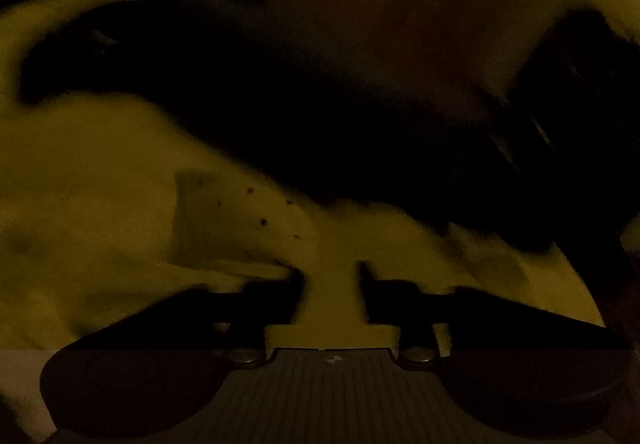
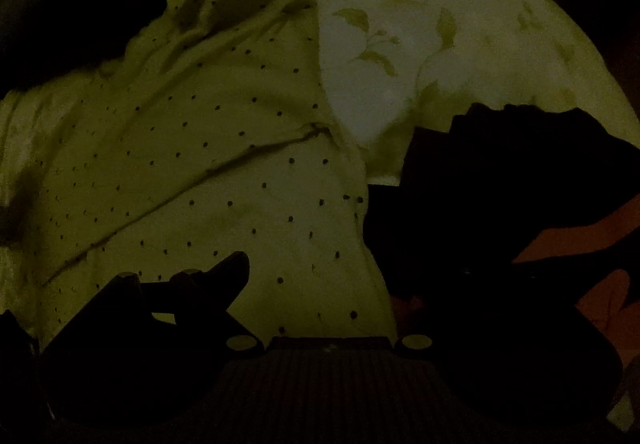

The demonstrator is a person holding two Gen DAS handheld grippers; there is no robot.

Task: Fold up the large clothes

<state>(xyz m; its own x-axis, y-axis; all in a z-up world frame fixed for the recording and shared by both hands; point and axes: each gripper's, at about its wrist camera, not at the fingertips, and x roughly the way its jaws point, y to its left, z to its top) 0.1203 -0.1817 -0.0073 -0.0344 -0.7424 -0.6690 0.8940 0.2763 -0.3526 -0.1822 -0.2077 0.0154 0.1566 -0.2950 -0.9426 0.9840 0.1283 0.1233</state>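
Note:
Both views are very dark. A pale garment with small dark dots (image 2: 200, 164) lies spread and creased on a floral sheet (image 2: 440, 44). My right gripper (image 2: 336, 276) points down over its near edge with jaws wide. Its left finger (image 2: 230, 270) shows above the dotted cloth, while the right finger is lost in a dark garment (image 2: 500, 172). In the blurred left wrist view, my left gripper (image 1: 332, 292) hovers with a gap between its fingers and only pale cloth behind. A corner of the dotted garment (image 1: 240, 220) lies just ahead of it.
A broad dark cloth (image 1: 300, 104) crosses the left wrist view, with a dark bulky shape (image 1: 560, 104) at the right. A reddish-brown patch (image 2: 580, 236) shows at the right of the right wrist view. Dark shapes (image 2: 60, 4) border the sheet's far left.

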